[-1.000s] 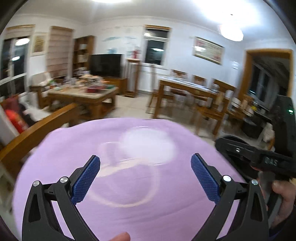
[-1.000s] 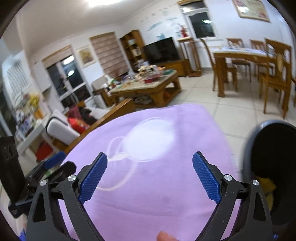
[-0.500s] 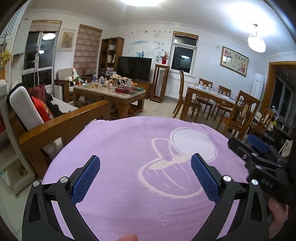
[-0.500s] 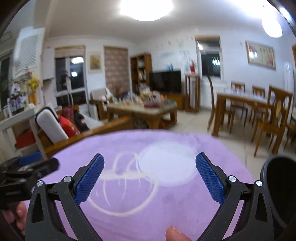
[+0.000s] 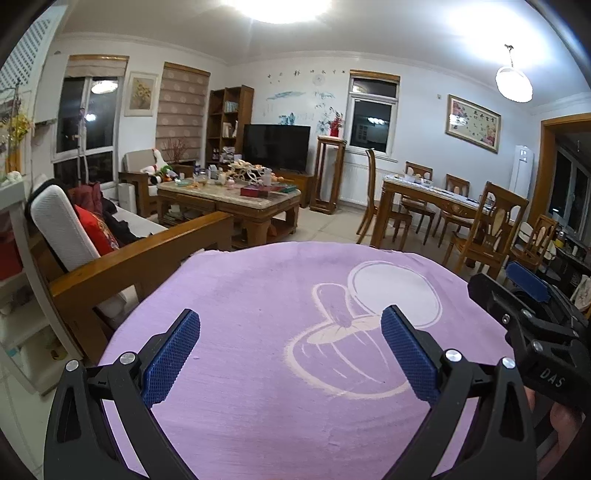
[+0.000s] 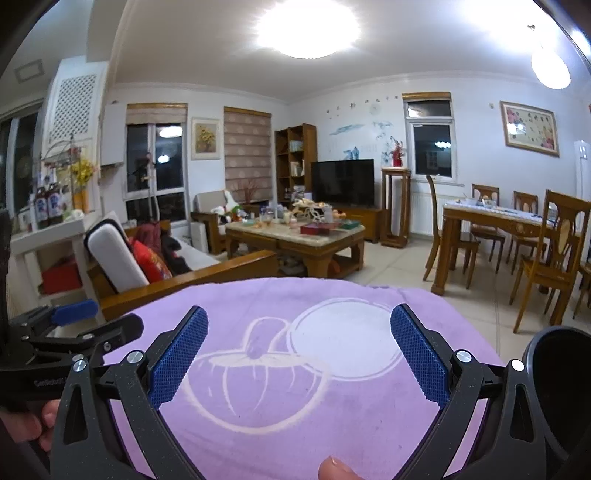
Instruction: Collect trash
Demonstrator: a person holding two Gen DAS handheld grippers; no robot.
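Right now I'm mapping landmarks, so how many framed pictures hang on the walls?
2: a sunflower picture between the window and the blind, and a flower picture above the dining table. Others may hang out of view.

White walls and pale tiled floor [image 5: 332, 229]; a wooden coffee table [image 5: 229, 199] before a dark television [image 5: 276, 147], dining table [image 5: 443, 199] with chairs, bright ceiling lamp [image 6: 306, 27].

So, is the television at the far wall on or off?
Off. The television shows a plain black screen in both views, with no picture or glow, while the ceiling light shines brightly.
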